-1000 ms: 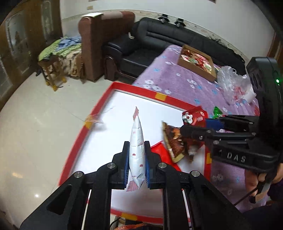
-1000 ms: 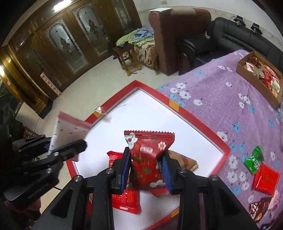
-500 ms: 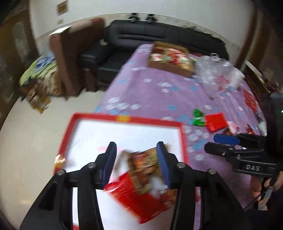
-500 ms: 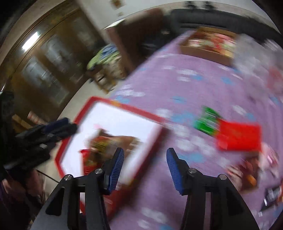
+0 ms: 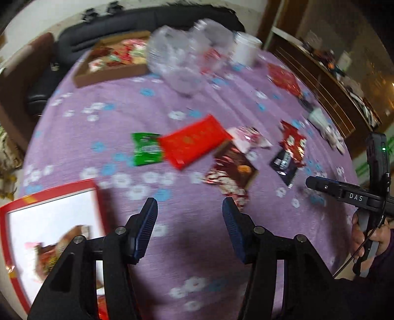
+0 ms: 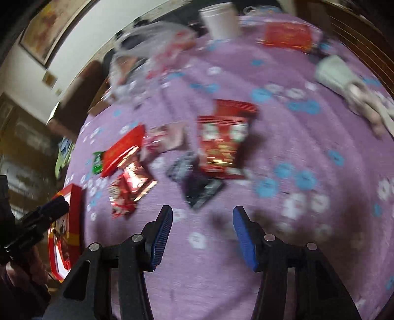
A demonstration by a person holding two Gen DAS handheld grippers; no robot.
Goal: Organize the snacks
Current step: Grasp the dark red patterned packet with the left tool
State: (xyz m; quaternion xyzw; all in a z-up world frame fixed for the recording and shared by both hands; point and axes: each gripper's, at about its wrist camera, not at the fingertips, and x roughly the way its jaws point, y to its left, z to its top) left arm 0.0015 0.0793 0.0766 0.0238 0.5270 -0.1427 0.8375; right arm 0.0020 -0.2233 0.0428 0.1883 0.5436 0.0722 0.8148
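My left gripper hangs over the purple flowered cloth, jaws opening, nothing between them. Just beyond it lie a brown-and-red packet, a flat red packet and a green packet. The red-rimmed white tray with dropped snacks sits at the lower left. My right gripper is also empty, its jaws opening, short of a black packet and a red packet. The tray and the left gripper show at the left edge.
A cardboard box of snacks, a clear plastic bag and a white foam cup stand at the far side of the table. A white mug lies at the right. A black sofa is behind.
Both grippers let go of their packets over the tray and opened. Both then swung right, away from the tray, over the loose snacks on the purple cloth.
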